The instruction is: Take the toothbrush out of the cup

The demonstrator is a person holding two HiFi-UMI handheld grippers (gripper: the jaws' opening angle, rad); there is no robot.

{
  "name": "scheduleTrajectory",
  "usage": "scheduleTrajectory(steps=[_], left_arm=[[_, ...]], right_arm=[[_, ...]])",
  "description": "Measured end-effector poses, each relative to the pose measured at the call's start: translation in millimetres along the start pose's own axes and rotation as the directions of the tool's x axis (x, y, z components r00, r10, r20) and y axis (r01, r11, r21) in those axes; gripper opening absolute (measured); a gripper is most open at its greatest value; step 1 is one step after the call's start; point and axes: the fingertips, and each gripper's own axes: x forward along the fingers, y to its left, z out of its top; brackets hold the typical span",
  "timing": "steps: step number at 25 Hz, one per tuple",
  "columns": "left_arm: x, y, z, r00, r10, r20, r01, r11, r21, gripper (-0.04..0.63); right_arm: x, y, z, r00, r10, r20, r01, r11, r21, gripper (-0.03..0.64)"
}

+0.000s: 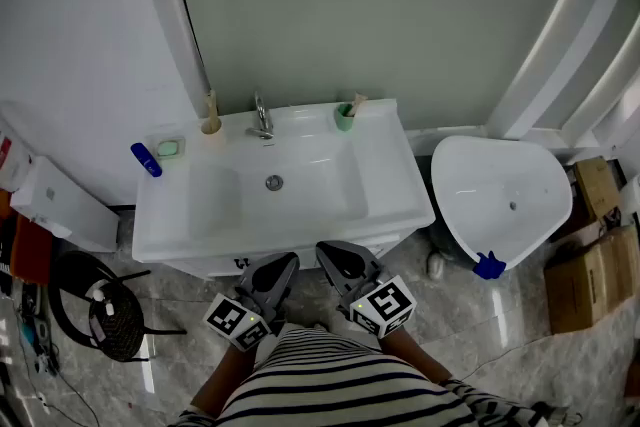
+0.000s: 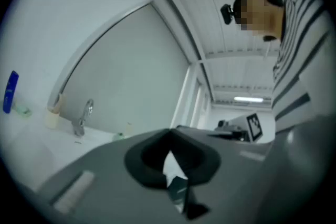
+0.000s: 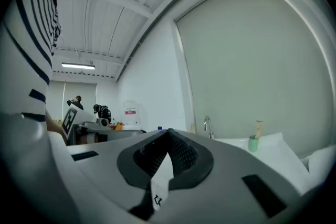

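Note:
A small green cup stands on the back right corner of the white washbasin, and a toothbrush sticks up out of it. The right gripper view shows the same cup and toothbrush far off to the right. The cup is only a faint shape in the left gripper view. My left gripper and right gripper hover side by side at the basin's front edge. Both are shut with nothing in them, well short of the cup. The jaws meet tip to tip in each gripper view.
A tap rises at the back middle of the basin. At the back left are a beige cup, a soap dish and a blue bottle. A white toilet and cardboard boxes stand to the right, a black stool to the left.

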Motion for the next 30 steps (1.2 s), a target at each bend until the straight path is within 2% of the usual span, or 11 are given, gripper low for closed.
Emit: scheduleTrajectory(steps=[23, 27, 30], left_arm=[[0.9, -3.1, 0.7, 1.000, -0.001, 0.005, 0.001, 1.000, 0.017, 0.008], [1.5, -3.2, 0.0, 1.000, 0.004, 0.002, -0.004, 1.000, 0.018, 0.008], [1.7, -2.9, -1.4, 1.000, 0.004, 0.001, -0.004, 1.000, 0.021, 0.008]], right_arm=[[-2.1, 3.5, 4.8, 1.000, 0.027, 0.000, -0.027, 1.000, -0.014, 0.006], [-3.3, 6.2, 6.8, 0.998, 0.061, 0.029, -0.061, 0.998, 0.023, 0.006], [-3.5, 4.9, 9.2, 0.997, 0.054, 0.047, -0.055, 0.998, 0.022, 0.006]])
